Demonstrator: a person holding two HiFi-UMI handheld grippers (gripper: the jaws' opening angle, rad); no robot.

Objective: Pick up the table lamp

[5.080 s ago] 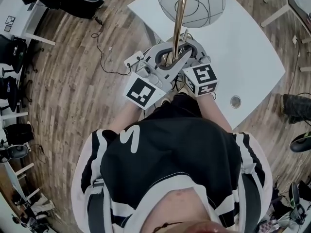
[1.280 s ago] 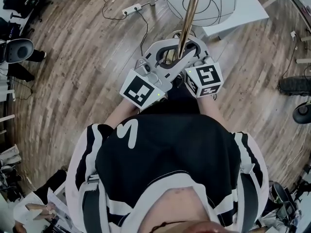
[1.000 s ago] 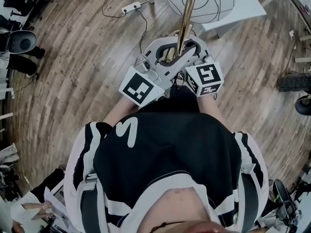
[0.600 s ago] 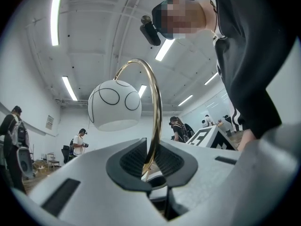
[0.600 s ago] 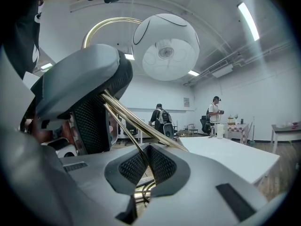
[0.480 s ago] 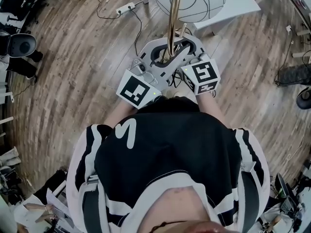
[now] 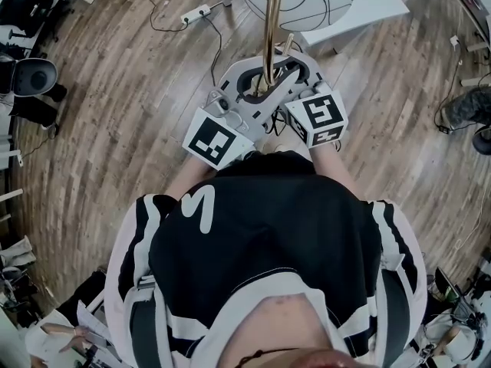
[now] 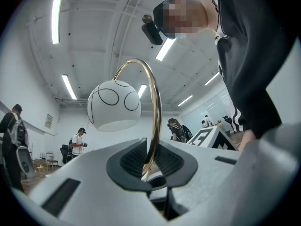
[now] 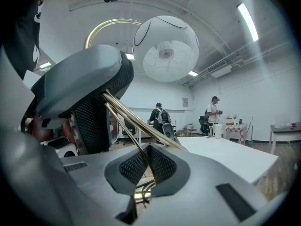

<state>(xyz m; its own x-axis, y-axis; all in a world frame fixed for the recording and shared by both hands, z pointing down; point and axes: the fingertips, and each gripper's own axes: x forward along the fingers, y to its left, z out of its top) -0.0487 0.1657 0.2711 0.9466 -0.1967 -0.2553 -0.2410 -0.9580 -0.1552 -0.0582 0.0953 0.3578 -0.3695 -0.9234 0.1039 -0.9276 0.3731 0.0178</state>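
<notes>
Left tool [image 8: 151, 161] and right tool [image 9: 146, 166] both clench the table lamp [image 7: 270, 33] by its brass stem, top centre of frame, stem upright between them, counter [image 7: 368, 2] upper right.

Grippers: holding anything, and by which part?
Both hold the white-globe table lamp by its thin curved gold metal stem: left gripper and right gripper are each clamped on it.

Head view looks down — both gripper views, close, share the lamp [image 7: 307, 2].
</notes>
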